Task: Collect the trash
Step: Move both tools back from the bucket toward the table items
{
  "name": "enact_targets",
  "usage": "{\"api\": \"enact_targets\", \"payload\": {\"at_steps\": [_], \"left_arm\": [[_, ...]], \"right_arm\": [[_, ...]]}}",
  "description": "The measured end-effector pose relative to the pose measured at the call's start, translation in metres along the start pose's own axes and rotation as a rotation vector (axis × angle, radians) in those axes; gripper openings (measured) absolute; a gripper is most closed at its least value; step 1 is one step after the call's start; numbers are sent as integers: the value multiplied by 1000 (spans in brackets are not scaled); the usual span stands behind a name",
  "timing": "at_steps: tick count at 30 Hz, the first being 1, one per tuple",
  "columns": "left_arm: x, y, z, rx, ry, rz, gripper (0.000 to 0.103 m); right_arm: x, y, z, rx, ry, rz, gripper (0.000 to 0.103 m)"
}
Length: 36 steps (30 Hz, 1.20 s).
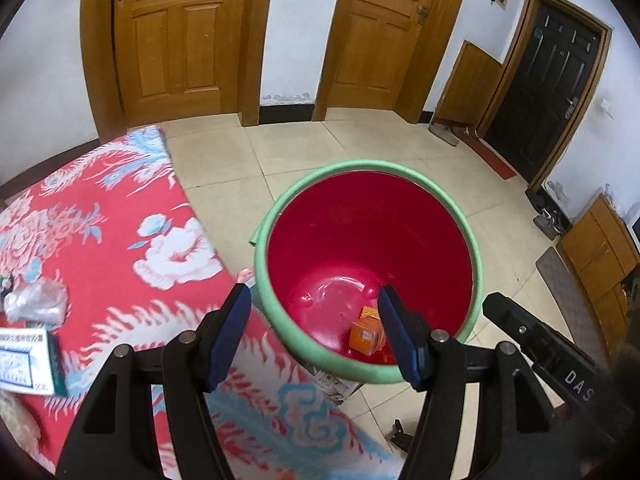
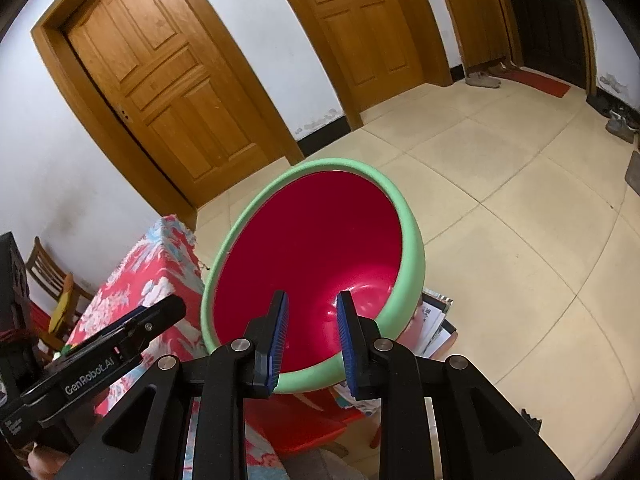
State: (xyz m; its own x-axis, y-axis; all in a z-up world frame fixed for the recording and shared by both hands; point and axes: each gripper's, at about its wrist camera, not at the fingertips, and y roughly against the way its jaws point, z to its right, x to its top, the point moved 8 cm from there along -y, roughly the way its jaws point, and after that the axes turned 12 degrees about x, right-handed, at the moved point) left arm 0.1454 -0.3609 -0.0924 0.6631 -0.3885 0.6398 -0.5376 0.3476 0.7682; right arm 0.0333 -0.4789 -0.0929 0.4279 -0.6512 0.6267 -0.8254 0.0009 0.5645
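A: Left wrist view. What lies ahead of the left gripper [image 1: 314, 304]?

B: A round red plastic bin with a pale green rim [image 1: 280, 320], standing on the beige tiled floor [image 1: 360, 140]. The jaws stand wide apart with nothing between the blue pads [image 1: 228, 332]. At the bottom of the bin, just inside the right-hand jaw, lies an orange cardboard box [image 1: 366, 336].

A: And to the left of the jaws?

B: A counter draped in a red cloth with white and blue flowers [image 1: 132, 216]. On it, well to the left, rest a crumpled clear plastic bag [image 1: 36, 300] and a white printed carton with a green edge [image 1: 28, 360].

A: The black bar at lower right?

B: Part of the right gripper [image 1: 536, 340], seen side-on beside the bin.

A: Right wrist view. How does the right gripper [image 2: 312, 304] stand?

B: Its jaws are slightly apart, gripping nothing; the bin's red inside shows through the gap. The bin's green rim [image 2: 404, 208] curves just ahead of and beneath the tips. The left gripper [image 2: 120, 332] lies to the left, over the flowered cloth.

A: Background?

B: Two panelled wooden doors [image 2: 168, 80] in a white wall.
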Motion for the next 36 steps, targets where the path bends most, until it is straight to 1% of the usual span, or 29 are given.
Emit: {"api": "enact_targets", "payload": {"at_steps": [1, 3, 5, 6, 13, 22, 29, 33, 36], "left_arm": [[-1, 3, -2, 2, 4, 1, 66], [-3, 9, -9, 10, 15, 5, 66], [-4, 16, -18, 22, 27, 11, 66], [-4, 20, -21, 29, 33, 15, 66], [-11, 47, -50, 62, 85, 39, 66], [-27, 80, -98, 127, 158, 62, 66], [-35, 99, -146, 193, 232, 84, 66], [-42, 109, -179, 262, 273, 101, 66], [-49, 115, -202, 290, 310, 99, 66]], "right_arm": [[0, 0, -3, 2, 2, -1, 26], [-3, 2, -10, 9, 12, -3, 31], [-5, 3, -15, 16, 16, -6, 46], [-6, 4, -18, 22, 17, -7, 47], [-14, 11, -41, 54, 53, -12, 48], [-27, 13, -77, 98, 108, -35, 48], [-43, 7, -107, 138, 155, -75, 48], [-52, 5, -123, 156, 185, -92, 48], [-58, 4, -133, 165, 202, -105, 48]]}}
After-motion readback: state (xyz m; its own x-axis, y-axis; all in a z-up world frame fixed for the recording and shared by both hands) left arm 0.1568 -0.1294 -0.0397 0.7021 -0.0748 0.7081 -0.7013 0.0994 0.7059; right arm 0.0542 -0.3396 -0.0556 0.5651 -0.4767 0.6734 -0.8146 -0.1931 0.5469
